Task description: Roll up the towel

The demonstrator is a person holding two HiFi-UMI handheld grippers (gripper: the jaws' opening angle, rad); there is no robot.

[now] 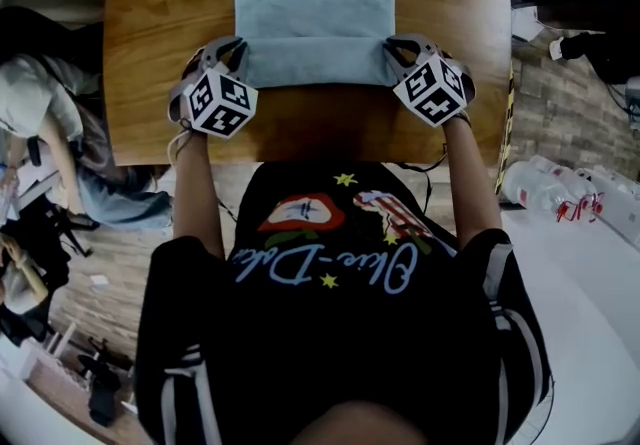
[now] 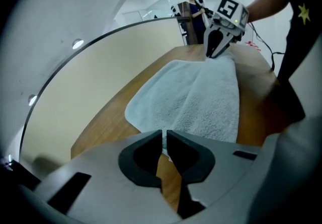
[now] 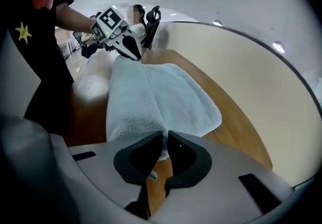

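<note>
Towel [image 1: 314,18] lies flat ahead, its near corners clamped by the left gripper [image 1: 233,55] and right gripper [image 1: 397,51]. The roll seems barely begun. Next, both should turn that edge forward evenly.

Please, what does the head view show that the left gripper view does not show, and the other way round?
Only the head view: the left gripper seen from above with its marker cube, and plastic bottles at the right.
Only the left gripper view: that gripper's jaws closed on a near corner of the towel, and a person standing in the background.
Both: the towel lying on the wooden table, and the right gripper at the towel's other near corner.
</note>
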